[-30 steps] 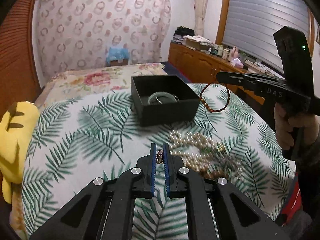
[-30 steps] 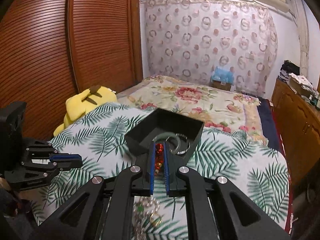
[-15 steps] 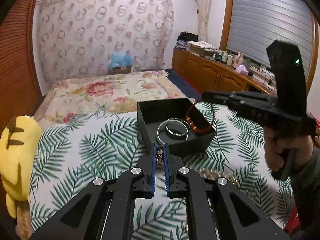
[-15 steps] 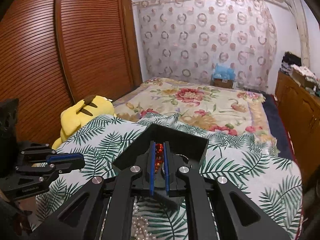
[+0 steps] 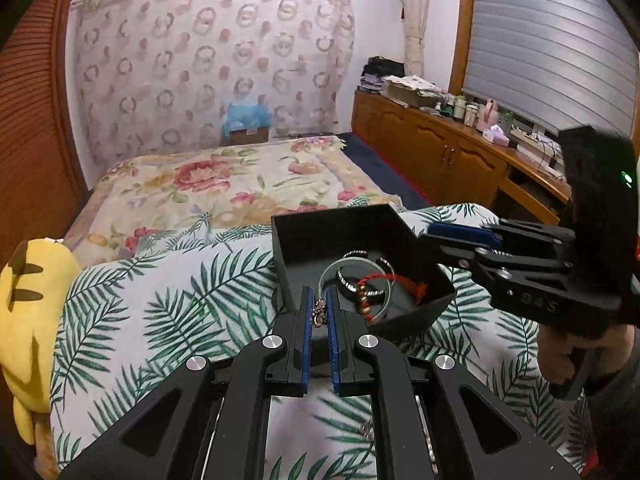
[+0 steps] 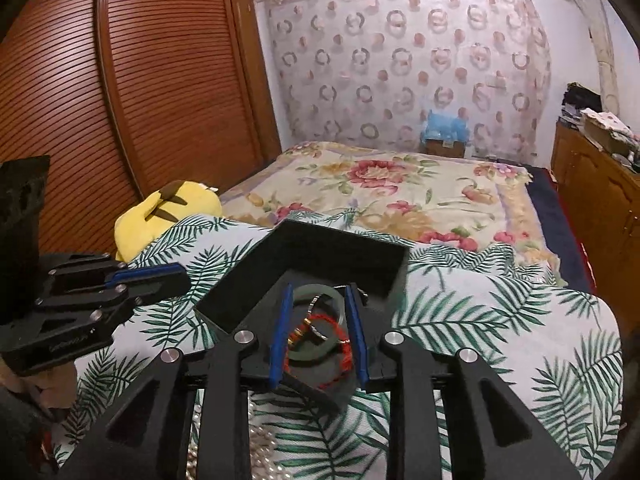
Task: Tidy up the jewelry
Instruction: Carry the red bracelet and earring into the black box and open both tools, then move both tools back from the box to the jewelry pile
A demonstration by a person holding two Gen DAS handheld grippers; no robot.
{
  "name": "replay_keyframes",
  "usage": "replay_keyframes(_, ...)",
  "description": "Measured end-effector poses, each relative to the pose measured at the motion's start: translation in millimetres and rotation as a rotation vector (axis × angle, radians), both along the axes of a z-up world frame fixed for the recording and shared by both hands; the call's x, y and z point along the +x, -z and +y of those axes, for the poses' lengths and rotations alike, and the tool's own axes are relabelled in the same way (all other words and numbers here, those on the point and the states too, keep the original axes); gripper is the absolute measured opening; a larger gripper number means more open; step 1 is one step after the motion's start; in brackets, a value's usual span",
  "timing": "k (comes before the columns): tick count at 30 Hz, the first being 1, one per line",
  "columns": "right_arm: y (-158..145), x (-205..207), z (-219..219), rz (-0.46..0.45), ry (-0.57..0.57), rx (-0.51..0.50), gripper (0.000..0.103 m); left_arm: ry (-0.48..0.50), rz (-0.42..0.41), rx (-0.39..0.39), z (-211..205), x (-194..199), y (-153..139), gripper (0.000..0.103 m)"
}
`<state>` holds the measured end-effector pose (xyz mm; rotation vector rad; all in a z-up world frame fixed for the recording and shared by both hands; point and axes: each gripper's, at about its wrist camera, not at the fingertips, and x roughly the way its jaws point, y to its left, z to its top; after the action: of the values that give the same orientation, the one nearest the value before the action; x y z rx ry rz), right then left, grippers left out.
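Left tongs [image 5: 319, 314] pinch small charm [image 5: 319, 312], black box [image 5: 304, 240] just ahead; right tongs [image 6: 318, 334] opening over box, red bracelet [image 6: 320, 330] lying loose below.

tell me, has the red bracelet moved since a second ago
Yes. The red bracelet hung from the right gripper beside the black box; now it lies inside the box on the green bangle, between the opening jaws.
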<state>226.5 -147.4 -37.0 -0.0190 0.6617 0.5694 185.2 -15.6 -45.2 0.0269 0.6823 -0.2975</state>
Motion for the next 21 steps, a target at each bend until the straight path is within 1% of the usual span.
replay_keyframes(4,-2.5,-8.2,-13.2,-0.017,0.041,-0.013,0.029,0.004,-0.001,0.003,-6.9,8.7,-1.7,0.006)
replay_keyframes(12,3.7,-27.0,-31.0,-0.026,0.059,-0.038,0.029,0.007,0.014,0.016,-21.1,25.0,2.2,0.006)
replay_keyframes(16,3.7,-36.2,-38.3,-0.029,0.063,-0.027,0.029,0.015,0.004,-0.002,-22.0,25.5,-0.3,0.006)
replay_keyframes(21,5.8,-40.0,-45.5,-0.012,0.083,-0.024,0.029,0.013,0.006,0.007,-21.4,21.9,0.0,0.008)
